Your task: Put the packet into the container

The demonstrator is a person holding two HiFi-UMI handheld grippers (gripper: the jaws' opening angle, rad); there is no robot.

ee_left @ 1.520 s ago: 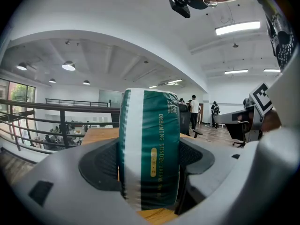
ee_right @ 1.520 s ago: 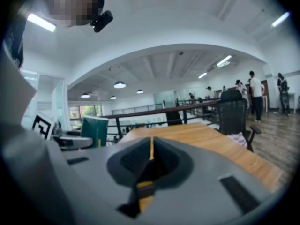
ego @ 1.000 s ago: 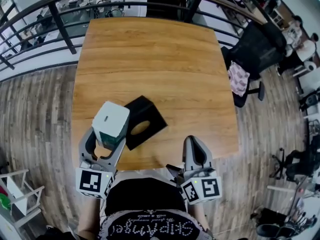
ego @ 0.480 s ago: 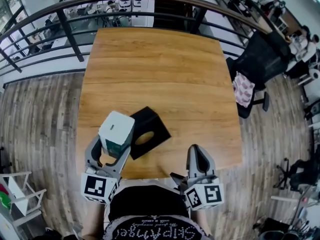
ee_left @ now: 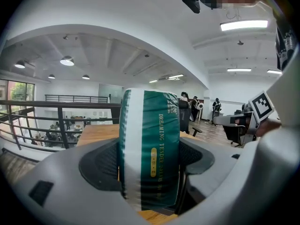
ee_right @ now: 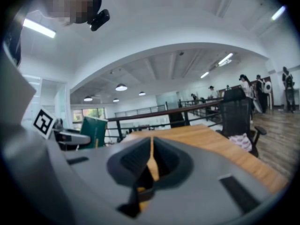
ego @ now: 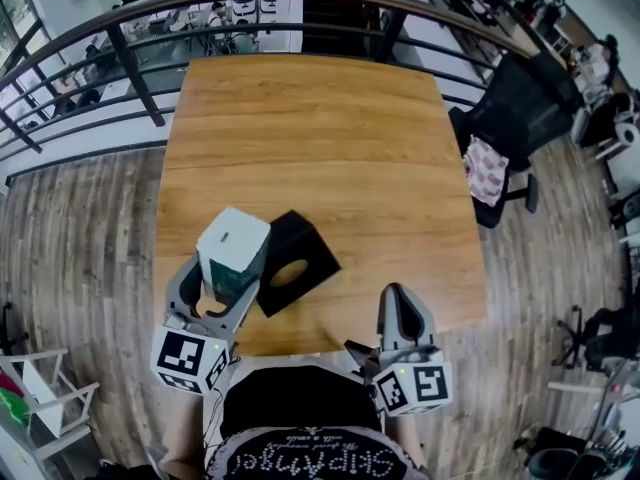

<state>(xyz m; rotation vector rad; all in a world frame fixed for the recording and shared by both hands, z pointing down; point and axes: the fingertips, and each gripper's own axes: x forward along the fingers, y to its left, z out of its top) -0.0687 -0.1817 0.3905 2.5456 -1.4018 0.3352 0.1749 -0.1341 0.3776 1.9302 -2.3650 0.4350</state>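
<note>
A green and white packet point(ego: 233, 252) stands upright between the jaws of my left gripper point(ego: 222, 273), which is shut on it, raised over the table's near left part. In the left gripper view the packet point(ee_left: 151, 151) fills the gap between both fingers. The black container point(ego: 291, 260), a flat box with a round opening on top, lies on the wooden table point(ego: 320, 148) just right of the packet. My right gripper point(ego: 401, 313) hangs at the table's near edge, shut with nothing in it point(ee_right: 151, 149). The packet point(ee_right: 93, 131) shows at the left of the right gripper view.
A dark metal railing point(ego: 120, 43) runs behind the table's far edge. A black office chair point(ego: 515, 118) with a patterned cloth point(ego: 484, 168) stands right of the table. Wood plank floor surrounds it, and a white rack point(ego: 45, 393) stands at the lower left.
The left gripper with the packet has shifted only slightly, staying beside the container. The head view itself moved a little. The right gripper stays where it was.
</note>
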